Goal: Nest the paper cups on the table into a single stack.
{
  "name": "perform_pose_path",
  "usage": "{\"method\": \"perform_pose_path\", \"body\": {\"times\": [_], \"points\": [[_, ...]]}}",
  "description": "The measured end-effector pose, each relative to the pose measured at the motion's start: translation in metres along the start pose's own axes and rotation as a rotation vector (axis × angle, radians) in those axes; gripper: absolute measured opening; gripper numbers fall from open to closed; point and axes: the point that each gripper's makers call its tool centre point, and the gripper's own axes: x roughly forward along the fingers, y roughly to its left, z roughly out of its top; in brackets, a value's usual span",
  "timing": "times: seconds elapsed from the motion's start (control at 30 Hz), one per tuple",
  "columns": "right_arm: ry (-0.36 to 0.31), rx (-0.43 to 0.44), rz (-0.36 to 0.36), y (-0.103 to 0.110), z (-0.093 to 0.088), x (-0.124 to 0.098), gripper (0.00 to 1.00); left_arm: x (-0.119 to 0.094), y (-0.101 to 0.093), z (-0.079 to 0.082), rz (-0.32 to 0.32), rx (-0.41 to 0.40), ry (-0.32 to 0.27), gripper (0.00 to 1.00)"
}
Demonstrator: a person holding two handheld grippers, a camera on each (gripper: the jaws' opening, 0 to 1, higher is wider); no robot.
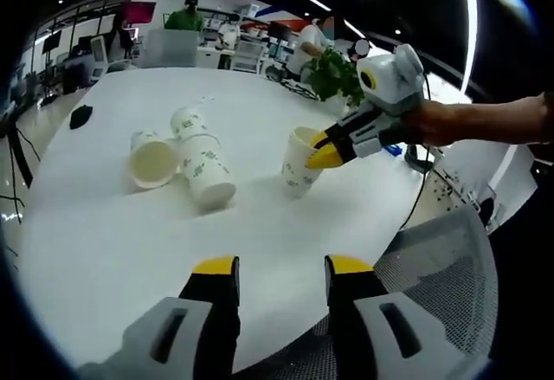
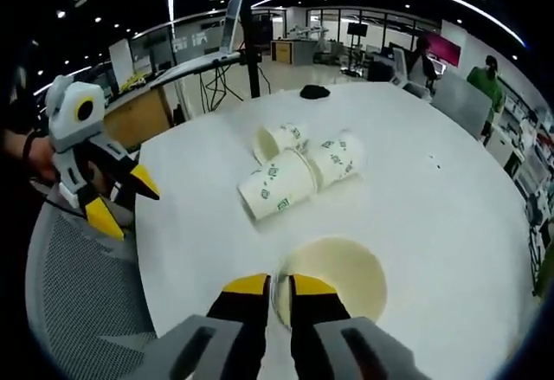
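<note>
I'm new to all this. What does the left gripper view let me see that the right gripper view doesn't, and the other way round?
Left gripper view: the upright cup from outside, the right tongs pinching its rim, the forearm behind them, and a leafy plant.

Right gripper view: straight down into that cup's open mouth, the left tongs open and empty, and a monitor on a stand.

Both: the white table, three lying cups clustered together, and a small black object near the table's far edge.
</note>
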Motion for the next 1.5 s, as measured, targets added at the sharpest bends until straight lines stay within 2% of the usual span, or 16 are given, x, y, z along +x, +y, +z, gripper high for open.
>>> {"method": "perform_pose_path", "body": {"times": [0.13, 0.3, 0.5, 0.6, 0.67, 0.73, 0.83, 0.97, 1.17, 1.2, 1.33, 1.5], "points": [[-0.007, -0.003, 0.021, 0.003, 0.002, -0.005, 0.15, -0.001, 0.0, 0.002, 0.009, -0.012, -0.002, 0.38], [-0.046, 0.004, 0.015, -0.006, 0.008, -0.019, 0.18, -0.001, 0.001, 0.005, 0.016, -0.02, -0.005, 0.38], [-0.104, 0.053, 0.0, -0.011, 0.018, -0.04, 0.27, 0.001, 0.015, 0.009, 0.055, -0.065, -0.014, 0.39], [-0.133, 0.078, -0.021, -0.01, 0.019, -0.053, 0.35, 0.004, 0.021, 0.014, 0.074, -0.091, -0.028, 0.4], [-0.139, 0.082, -0.035, -0.011, 0.016, -0.055, 0.41, 0.009, 0.032, 0.022, 0.096, -0.112, -0.039, 0.41], [-0.14, 0.08, -0.048, -0.007, 0.015, -0.064, 0.42, 0.013, 0.038, 0.028, 0.115, -0.117, -0.046, 0.42], [-0.147, 0.106, -0.066, -0.007, 0.007, -0.073, 0.45, 0.024, 0.045, 0.036, 0.141, -0.119, -0.04, 0.45], [-0.149, 0.139, -0.085, -0.008, -0.006, -0.082, 0.5, 0.034, 0.051, 0.045, 0.14, -0.142, -0.045, 0.46], [-0.168, 0.212, -0.103, 0.01, -0.025, -0.093, 0.6, 0.054, 0.061, 0.055, 0.141, -0.15, -0.03, 0.49], [-0.167, 0.221, -0.106, 0.007, -0.03, -0.094, 0.61, 0.058, 0.062, 0.057, 0.146, -0.152, -0.024, 0.5], [-0.18, 0.28, -0.117, 0.016, -0.046, -0.099, 0.61, 0.064, 0.064, 0.058, 0.164, -0.186, -0.004, 0.58], [-0.202, 0.374, -0.132, 0.033, -0.066, -0.105, 0.6, 0.08, 0.072, 0.062, 0.18, -0.222, 0.013, 0.58]]}}
